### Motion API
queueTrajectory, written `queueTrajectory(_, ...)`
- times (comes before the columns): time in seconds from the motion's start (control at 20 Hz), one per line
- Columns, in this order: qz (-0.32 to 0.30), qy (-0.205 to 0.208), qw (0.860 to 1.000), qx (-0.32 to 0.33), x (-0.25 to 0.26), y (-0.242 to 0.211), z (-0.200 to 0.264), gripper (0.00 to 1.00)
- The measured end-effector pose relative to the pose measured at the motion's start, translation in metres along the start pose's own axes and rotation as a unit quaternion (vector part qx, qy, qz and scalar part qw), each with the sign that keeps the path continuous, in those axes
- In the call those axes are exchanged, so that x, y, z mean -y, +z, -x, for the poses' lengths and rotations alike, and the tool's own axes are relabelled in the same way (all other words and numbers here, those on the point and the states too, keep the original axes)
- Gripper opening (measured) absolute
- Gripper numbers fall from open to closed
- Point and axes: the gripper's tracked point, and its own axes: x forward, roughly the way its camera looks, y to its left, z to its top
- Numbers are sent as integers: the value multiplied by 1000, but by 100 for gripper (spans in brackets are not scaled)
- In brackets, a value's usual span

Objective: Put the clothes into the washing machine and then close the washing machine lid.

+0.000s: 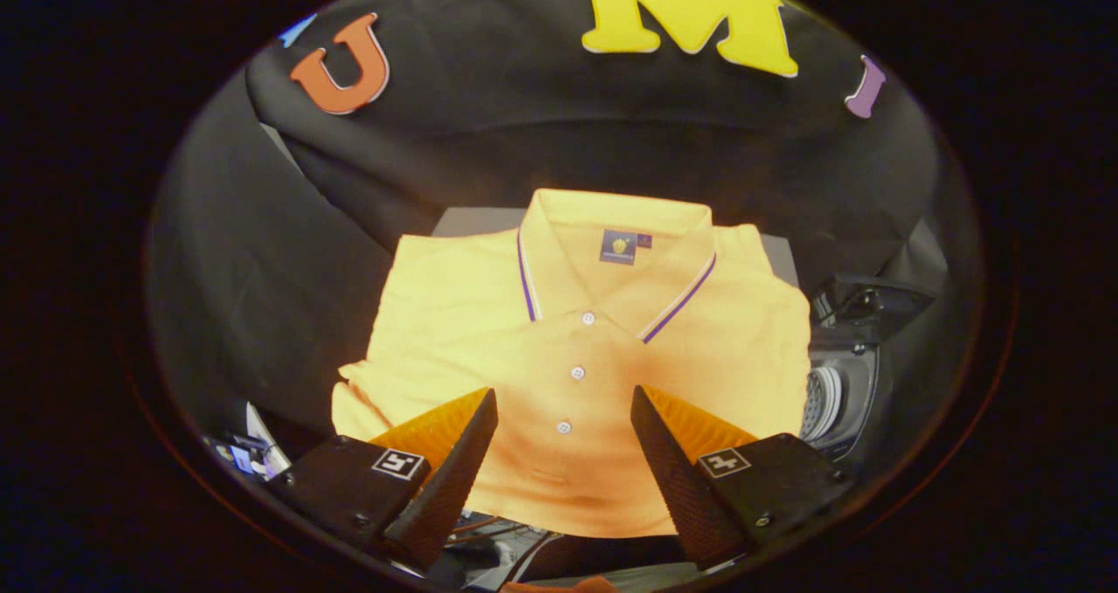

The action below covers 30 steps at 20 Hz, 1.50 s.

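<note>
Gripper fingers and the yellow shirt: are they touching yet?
Cannot tell. In the gripper view the gripper is open, its fingers spread over the folded yellow shirt, buttons showing between them. The tips overlap the cloth in the picture, so neither contact nor gap shows.

We record the polo shirt as a knit cloth, matt, with a fine even weave; its collar is a ribbed knit with woven stripe trim, and the buttons look like smooth plastic. The tabletop beneath shows a plain, matt, smooth surface. The washing machine beside the shirt appears as glossy moulded plastic with a ridged metallic part. The gripper, spread wide above the shirt, has fingers with a finely textured, rough matt face.
</note>
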Motion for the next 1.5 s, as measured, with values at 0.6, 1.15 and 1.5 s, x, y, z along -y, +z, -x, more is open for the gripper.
queueTrajectory(0.6,2,-89,993,-81,2,-5,-30,94)
queueTrajectory(1.15,-19,-81,994,-75,10,-3,-26,48)
queueTrajectory(1.5,-43,-42,994,-97,21,0,-24,10)
